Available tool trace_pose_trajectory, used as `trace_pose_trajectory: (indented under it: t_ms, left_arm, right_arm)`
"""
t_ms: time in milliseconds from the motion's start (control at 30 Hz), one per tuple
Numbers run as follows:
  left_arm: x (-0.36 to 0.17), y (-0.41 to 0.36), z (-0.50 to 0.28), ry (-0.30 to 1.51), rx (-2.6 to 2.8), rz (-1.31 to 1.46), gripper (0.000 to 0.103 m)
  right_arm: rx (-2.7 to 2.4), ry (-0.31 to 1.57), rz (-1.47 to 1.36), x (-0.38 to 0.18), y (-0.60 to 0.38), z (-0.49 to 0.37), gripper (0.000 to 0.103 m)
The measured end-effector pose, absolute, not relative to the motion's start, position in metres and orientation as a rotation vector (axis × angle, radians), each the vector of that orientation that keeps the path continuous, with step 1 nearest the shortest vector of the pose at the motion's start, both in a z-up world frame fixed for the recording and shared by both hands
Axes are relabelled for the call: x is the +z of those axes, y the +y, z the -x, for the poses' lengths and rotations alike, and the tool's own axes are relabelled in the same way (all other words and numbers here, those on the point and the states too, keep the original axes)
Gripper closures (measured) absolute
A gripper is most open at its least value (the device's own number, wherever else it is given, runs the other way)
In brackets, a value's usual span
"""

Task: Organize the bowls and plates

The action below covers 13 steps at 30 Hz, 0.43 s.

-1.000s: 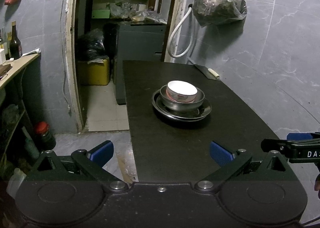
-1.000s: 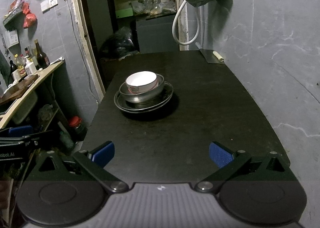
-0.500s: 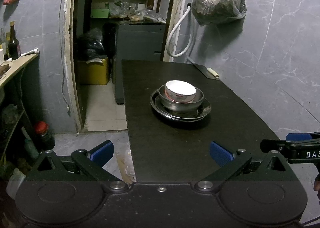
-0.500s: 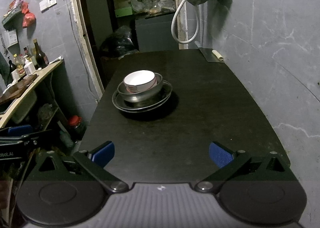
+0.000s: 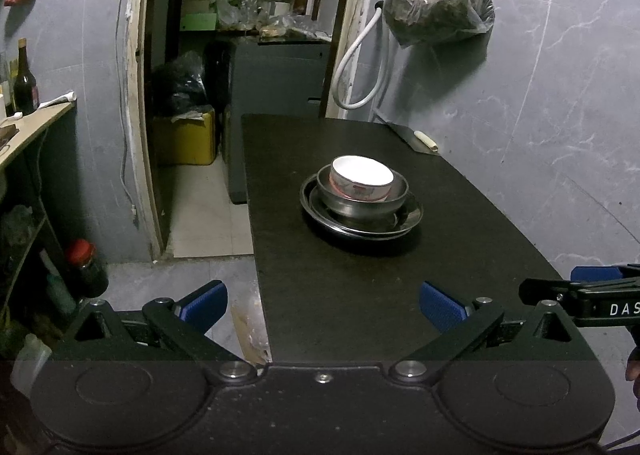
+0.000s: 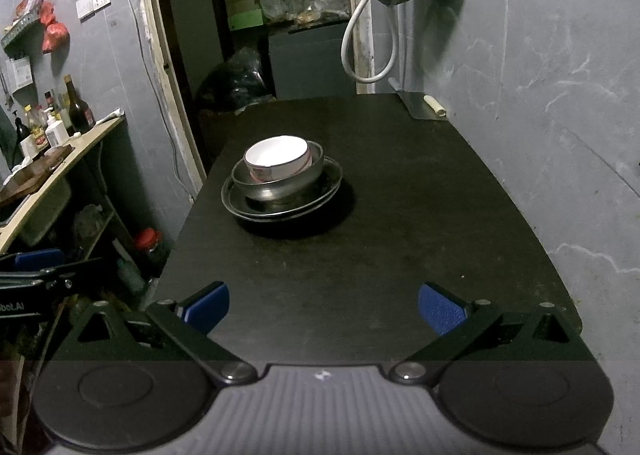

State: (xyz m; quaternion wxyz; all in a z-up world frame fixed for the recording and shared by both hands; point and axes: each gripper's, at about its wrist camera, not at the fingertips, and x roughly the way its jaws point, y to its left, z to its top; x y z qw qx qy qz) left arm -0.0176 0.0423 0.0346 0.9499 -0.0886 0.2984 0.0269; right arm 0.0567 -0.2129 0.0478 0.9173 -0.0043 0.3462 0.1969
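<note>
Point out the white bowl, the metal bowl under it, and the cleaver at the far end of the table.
white bowl [image 5: 362,171], left wrist view, on its white inside.
metal bowl [image 6: 276,185], right wrist view, on its outer wall below the rim.
cleaver [image 6: 420,105], right wrist view, on the flat blade.

We are in a cramped home kitchen with grey marble-look wall tiles and a dark table [image 6: 360,255] pushed against the wall. On our left a pale counter [image 6: 60,171] carries sauce bottles [image 6: 76,103] and a wooden cutting board [image 6: 24,183]. A bulging plastic bag [image 5: 438,7] hangs on the wall by a white hose [image 5: 360,67], a cleaver [image 6: 420,105] lies on the table's far corner, and through the doorway we see cluttered pantry shelves [image 5: 256,15].
</note>
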Motion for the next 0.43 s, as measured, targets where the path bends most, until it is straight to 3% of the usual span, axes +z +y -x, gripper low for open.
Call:
trace_pose_trajectory:
  t_ms: [433]
  left_arm:
    - [0.0309, 0.0442, 0.0111, 0.620, 0.055, 0.179, 0.001]
  right_arm:
    - [0.407, 0.726, 0.007, 0.0447, -0.2126, -0.0635, 0.000]
